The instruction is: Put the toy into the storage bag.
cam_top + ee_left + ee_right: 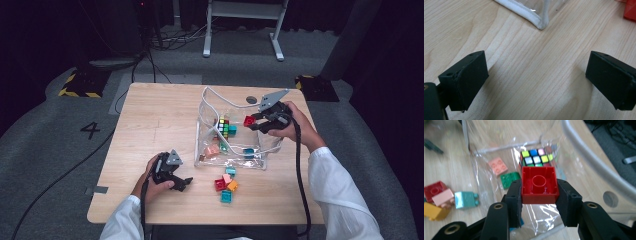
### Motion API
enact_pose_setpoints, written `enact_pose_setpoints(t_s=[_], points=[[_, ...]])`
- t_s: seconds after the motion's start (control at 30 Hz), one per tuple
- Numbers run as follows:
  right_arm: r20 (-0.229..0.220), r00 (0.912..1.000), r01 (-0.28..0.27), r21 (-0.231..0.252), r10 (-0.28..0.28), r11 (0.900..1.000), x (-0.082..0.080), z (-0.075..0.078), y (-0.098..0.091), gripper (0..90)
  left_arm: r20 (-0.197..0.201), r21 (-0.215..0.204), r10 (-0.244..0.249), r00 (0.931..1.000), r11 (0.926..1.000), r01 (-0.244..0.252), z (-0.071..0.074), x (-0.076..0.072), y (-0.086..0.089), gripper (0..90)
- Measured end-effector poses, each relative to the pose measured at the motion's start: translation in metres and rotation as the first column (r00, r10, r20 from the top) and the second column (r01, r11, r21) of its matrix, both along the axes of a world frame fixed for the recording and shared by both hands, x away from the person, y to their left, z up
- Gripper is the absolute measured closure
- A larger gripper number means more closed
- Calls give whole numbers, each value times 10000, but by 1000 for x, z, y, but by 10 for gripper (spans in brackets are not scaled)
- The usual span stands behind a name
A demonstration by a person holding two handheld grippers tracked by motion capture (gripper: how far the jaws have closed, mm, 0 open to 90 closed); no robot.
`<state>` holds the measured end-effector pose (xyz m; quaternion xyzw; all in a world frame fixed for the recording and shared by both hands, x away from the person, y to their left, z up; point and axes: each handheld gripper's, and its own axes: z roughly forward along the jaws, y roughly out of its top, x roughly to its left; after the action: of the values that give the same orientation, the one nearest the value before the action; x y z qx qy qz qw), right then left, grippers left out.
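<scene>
Black jaws of the right gripper (pixel 539 195) pinch a red plastic building brick (pixel 539 185) by two opposite sides, hollow underside facing the camera, above the open mouth of a clear plastic zip pouch with white piping (pixel 206 102). Creased film blurs the contents: one multicoloured puzzle cube (pixel 536 157), one pink brick (pixel 498 166), one green brick (pixel 509 179); others inside are hard to make out. At nine o'clock on the wooden table (pixel 150 120) lie four loose bricks, partly cut off. Spread wide, the left gripper (pixel 536 80) holds nothing; the pouch corner sits at twelve o'clock.
</scene>
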<state>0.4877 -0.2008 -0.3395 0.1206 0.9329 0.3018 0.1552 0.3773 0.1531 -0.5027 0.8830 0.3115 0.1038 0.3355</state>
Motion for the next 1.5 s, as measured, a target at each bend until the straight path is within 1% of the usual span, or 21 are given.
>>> enact_pose_setpoints(t_s=[0.1,0.13,0.17,0.2,0.3,0.33,0.37,0.4,0.43,0.5,0.57,0.63,0.7,0.8,0.93,0.97,1.03,1.17,1.23,1.33,1.5], points=[[-347,9992,163,-513,-181,9985,2,-5,-2,589,-49,5,48,10000,10000,-48,0,-1,0,42],[-294,9994,157,-748,-180,9971,4,-7,-3,589,-101,-13,29,9999,10000,-29,0,-1,0,43],[-394,9988,246,-854,-281,9960,4,-7,-4,589,90,51,7,10000,10000,-7,0,0,0,43],[-392,9986,307,-1027,-349,9942,5,-8,-7,589,-64,-35,-7,10000,10000,7,0,0,0,42],[-448,9982,328,-1278,-388,9913,7,-10,-12,589,-82,-83,-57,10000,9999,56,0,0,0,43],[-454,9979,375,-1570,-451,9869,7,-10,-13,589,-133,-125,-71,9999,9999,70,-1,0,-1,42],[-441,9980,367,-1741,-450,9840,7,-10,-14,589,64,0,-47,10000,10000,47,0,1,0,42],[-517,9973,420,-1836,-523,9821,7,-11,-16,589,-94,-103,-56,9999,9999,55,-1,0,-1,42],[-469,9971,484,-2095,-595,9766,7,-10,-17,589,-70,40,98,9999,9999,-98,0,-1,0,42],[-453,9960,643,-2421,-774,9681,6,-11,-18,589,-46,41,83,10000,10000,-83,0,-1,0,42],[-471,9957,646,-2693,-801,9609,5,-10,-18,589,-98,-119,-61,9999,9999,60,-1,0,-1,42],[-409,9959,647,-2981,-804,9524,4,-9,-17,589,120,8,-87,9999,10000,86,0,1,0,42],[-389,9958,661,-3128,-823,9475,4,-9,-16,588,-67,-29,-12,10000,10000,12,0,0,0,43],[-334,9966,606,-3258,-755,9435,3,-10,-15,581,-64,-38,-18,10000,10000,17,0,0,0,42],[-352,9970,545,-3034,-684,9513,2,-9,-16,558,-98,5,70,9999,10000,-69,0,-1,0,43],[-349,9965,622,-2970,-759,9529,1,-9,-16,546,2,-14,-18,10000,10000,18,0,0,0,42],[-241,9967,676,-2851,-777,9561,0,-8,-17,515,-105,-11,38,9999,10000,-39,0,-1,0,42],[-259,9975,580,-2341,-658,9705,-3,-6,-21,491,-52,-54,-30,10000,10000,30,0,0,0,42],[-95,9981,578,-1886,-607,9803,-5,-5,-25,442,-66,-41,-16,10000,10000,16,0,0,0,43],[-24,9973,729,-1256,-738,9894,-10,-2,-30,371,-103,22,93,9999,10000,-93,0,-1,0,42],[269,9952,953,-482,-941,9943,-19,4,-40,288,-63,-33,-13,10000,10000,12,0,0,0,42]])
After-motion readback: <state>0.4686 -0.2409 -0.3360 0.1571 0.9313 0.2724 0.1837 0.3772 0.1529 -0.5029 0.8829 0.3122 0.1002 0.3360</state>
